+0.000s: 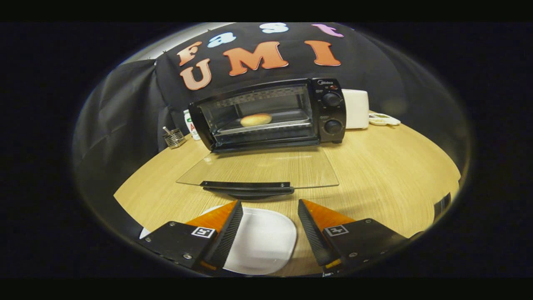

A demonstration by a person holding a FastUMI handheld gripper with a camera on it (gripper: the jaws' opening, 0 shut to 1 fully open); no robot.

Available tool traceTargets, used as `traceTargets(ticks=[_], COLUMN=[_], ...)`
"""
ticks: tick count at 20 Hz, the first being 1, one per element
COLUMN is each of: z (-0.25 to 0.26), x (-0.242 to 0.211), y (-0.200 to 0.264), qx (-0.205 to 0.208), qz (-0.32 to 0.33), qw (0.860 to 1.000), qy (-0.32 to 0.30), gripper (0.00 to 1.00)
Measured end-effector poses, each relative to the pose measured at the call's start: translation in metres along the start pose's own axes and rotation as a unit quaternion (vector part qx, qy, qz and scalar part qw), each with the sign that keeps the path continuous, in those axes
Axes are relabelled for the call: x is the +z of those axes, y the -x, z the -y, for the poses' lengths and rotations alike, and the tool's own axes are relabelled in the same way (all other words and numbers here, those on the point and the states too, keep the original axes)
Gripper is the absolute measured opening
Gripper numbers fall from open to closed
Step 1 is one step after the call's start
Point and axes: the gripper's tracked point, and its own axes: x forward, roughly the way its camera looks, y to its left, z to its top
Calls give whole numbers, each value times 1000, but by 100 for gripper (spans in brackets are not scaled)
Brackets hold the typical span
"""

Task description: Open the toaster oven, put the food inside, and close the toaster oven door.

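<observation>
Two steps done: toaster oven [270, 114] open, bun [256, 120] inside | glass door [258, 168] still down | my tongs [270, 218] apart, empty

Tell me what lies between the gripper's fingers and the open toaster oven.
In the gripper view, the open gripper holds nothing. Between it and the toaster oven lie bare table and the lowered glass door with its handle.

Count: one black toaster oven [270, 114] with two round black knobs [332, 99], one golden bread roll [256, 120] inside. One white square plate [262, 241] near, one white boxy appliance [356, 108] far right, one wire mesh holder [174, 138] far left.
</observation>
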Motion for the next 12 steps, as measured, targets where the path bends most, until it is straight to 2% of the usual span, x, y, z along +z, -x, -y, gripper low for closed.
traceTargets(ticks=[8, 12], z=[-9, -13], x=[6, 16], y=[-20, -15], qx=[0, -3], qz=[-26, -25], qw=[1000, 1000], qy=[3, 12], gripper=[80, 85])
